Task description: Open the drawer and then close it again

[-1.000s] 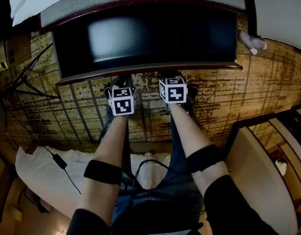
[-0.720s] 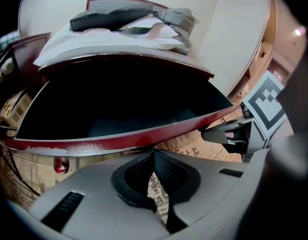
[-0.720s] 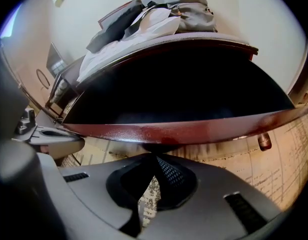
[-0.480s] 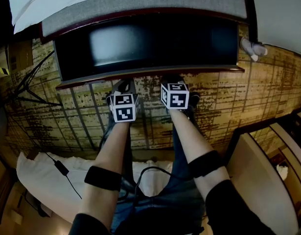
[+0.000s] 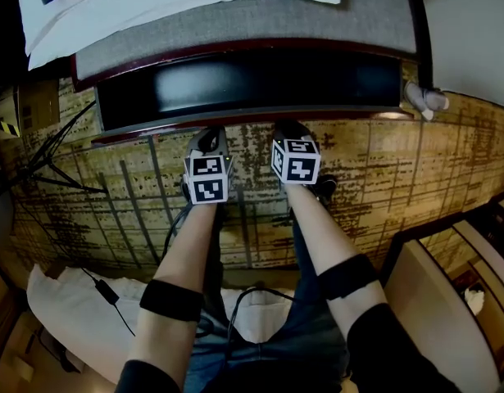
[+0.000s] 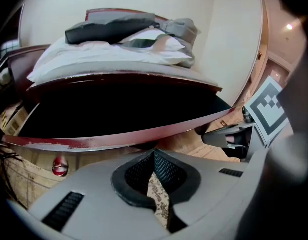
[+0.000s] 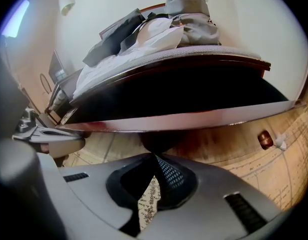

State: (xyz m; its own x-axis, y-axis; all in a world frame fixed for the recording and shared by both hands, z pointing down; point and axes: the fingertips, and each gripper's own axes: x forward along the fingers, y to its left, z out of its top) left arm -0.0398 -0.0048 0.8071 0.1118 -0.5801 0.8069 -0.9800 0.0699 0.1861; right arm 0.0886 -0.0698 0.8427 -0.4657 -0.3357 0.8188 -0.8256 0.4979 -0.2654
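Observation:
A big dark drawer (image 5: 252, 84) sticks out from under a bed, its red-brown front rim (image 5: 235, 119) facing me. Both grippers point down at that rim, side by side. The left gripper (image 5: 209, 140) is shut with nothing between its pads, its tip right at the rim (image 6: 118, 140). The right gripper (image 5: 288, 129) is shut and empty too, just under the rim (image 7: 194, 119). In the left gripper view its jaws (image 6: 154, 150) meet in a point; the right gripper view shows the same (image 7: 155, 155). Whether either tip touches the wood, I cannot tell.
White bedding and a grey mattress (image 5: 235, 15) lie above the drawer. Patterned carpet (image 5: 374, 170) covers the floor. Cables (image 5: 47, 154) run at the left, a white cloth (image 5: 71, 309) lies by my legs, and wooden furniture (image 5: 448, 285) stands at the right.
The drawer has slid back under the bed, so less of its dark inside shows. Both grippers have moved forward with its front rim.

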